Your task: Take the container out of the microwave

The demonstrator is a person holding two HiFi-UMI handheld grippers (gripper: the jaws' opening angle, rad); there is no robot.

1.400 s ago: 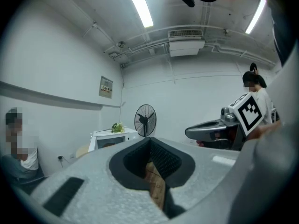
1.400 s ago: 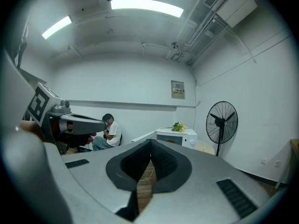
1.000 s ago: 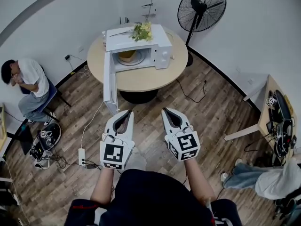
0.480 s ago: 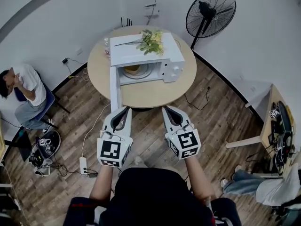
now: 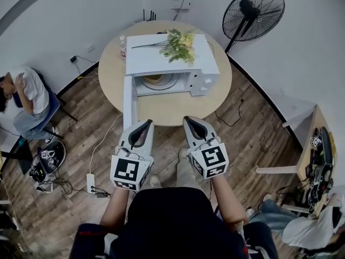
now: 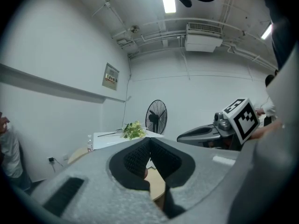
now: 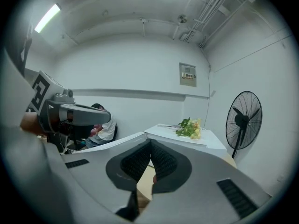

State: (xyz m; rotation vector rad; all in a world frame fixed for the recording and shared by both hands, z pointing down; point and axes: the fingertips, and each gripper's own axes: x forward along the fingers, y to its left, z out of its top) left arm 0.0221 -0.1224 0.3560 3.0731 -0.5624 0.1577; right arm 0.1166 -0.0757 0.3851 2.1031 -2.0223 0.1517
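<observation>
A white microwave (image 5: 171, 61) stands on a round wooden table (image 5: 167, 108), and its door (image 5: 128, 102) hangs open at the left. Inside, a yellowish container (image 5: 153, 78) sits on the glass turntable (image 5: 165, 83), mostly hidden by the microwave's roof. My left gripper (image 5: 147, 123) is shut and empty, held over the floor just short of the table's near edge, next to the open door. The right gripper (image 5: 187, 119) is shut and empty beside it. In the left gripper view the pads (image 6: 140, 157) meet at their tips; in the right gripper view the pads (image 7: 161, 158) meet likewise.
A bunch of flowers (image 5: 180, 41) lies on top of the microwave, and a small bottle (image 5: 123, 41) stands at its back left. A standing fan (image 5: 253, 12) is behind the table on the right. A person (image 5: 24, 93) sits at the left. Cables and a power strip (image 5: 90, 183) lie on the floor.
Both grippers have come forward toward the table and microwave, which now sit closer in the head view. Both stay shut and empty.
</observation>
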